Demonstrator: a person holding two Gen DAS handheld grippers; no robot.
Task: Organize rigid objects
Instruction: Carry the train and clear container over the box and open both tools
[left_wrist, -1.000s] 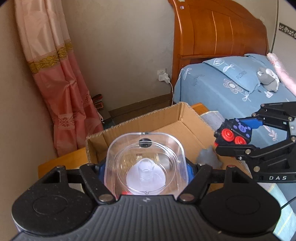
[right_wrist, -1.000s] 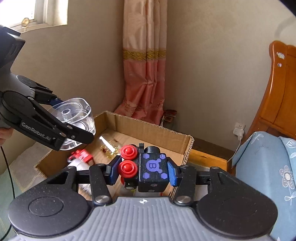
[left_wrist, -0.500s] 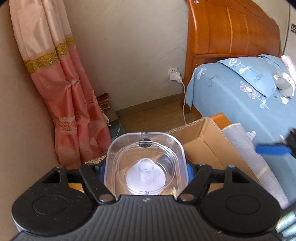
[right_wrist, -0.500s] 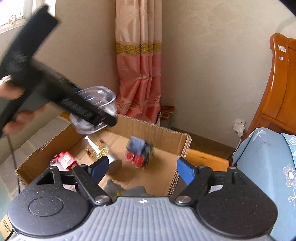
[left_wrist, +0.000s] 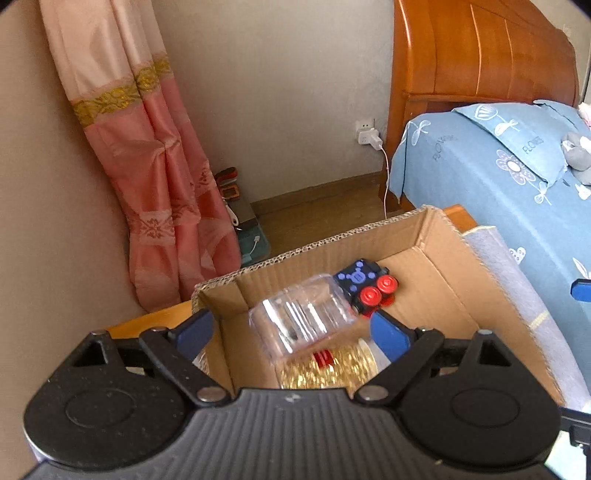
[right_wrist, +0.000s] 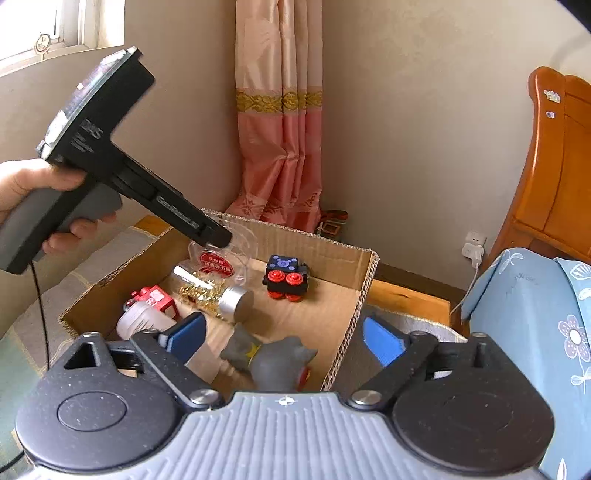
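The clear square plastic container (left_wrist: 301, 323) lies tilted and blurred inside the open brown cardboard box (left_wrist: 436, 236), just ahead of the left gripper (left_wrist: 291, 330), whose 2 jaws are opening clear of it. Its long axis runs across the box toward the black-and-blue toy block with red wheels (right_wrist: 285, 273), which rests on the box floor, red wheels facing the right gripper (right_wrist: 284, 341), itself opening with nothing between its jaws.

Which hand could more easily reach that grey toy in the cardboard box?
Probably the right: its tongs, opening and gripping nothing, hang just over the grey toy. The left tongs, also opening, straddle the clear container at the far side of the box.
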